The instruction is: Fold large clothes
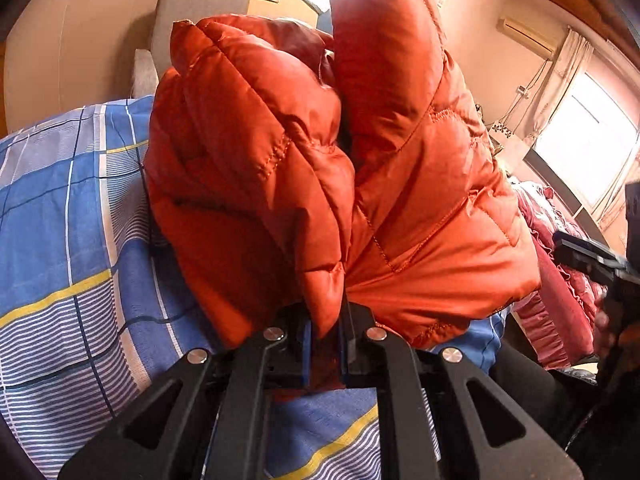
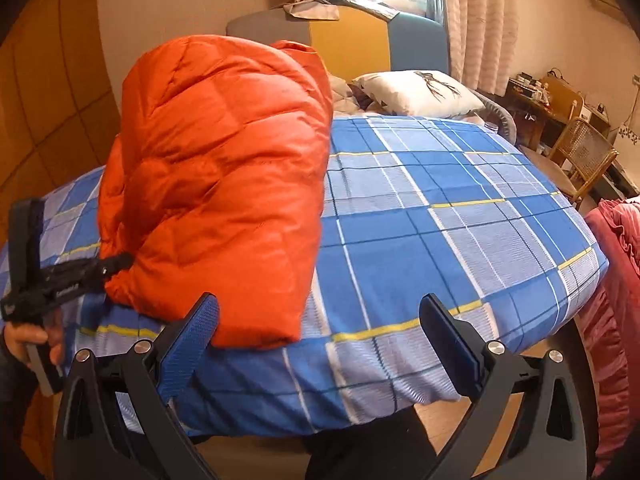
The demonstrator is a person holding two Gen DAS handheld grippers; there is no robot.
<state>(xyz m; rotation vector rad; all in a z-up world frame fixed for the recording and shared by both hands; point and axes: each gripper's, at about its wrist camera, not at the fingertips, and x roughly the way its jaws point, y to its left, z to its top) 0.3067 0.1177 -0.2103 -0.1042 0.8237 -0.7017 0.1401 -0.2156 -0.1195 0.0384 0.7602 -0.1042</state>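
An orange quilted puffer jacket lies bunched and folded on the blue plaid bed sheet. My left gripper is shut on a near corner of the jacket, with the fabric pinched between its blue pads. From the right wrist view the same jacket forms a tall mound at the left, and the left gripper grips its lower left edge, held by a hand. My right gripper is open above the bed's near edge. Its left pad is close to the jacket's bottom hem; nothing sits between the jaws.
A white pillow and a grey-yellow-blue headboard are at the far end of the bed. A wicker chair and cluttered desk stand to the right. Red ruffled bedding hangs at the right edge. Curtained windows are behind.
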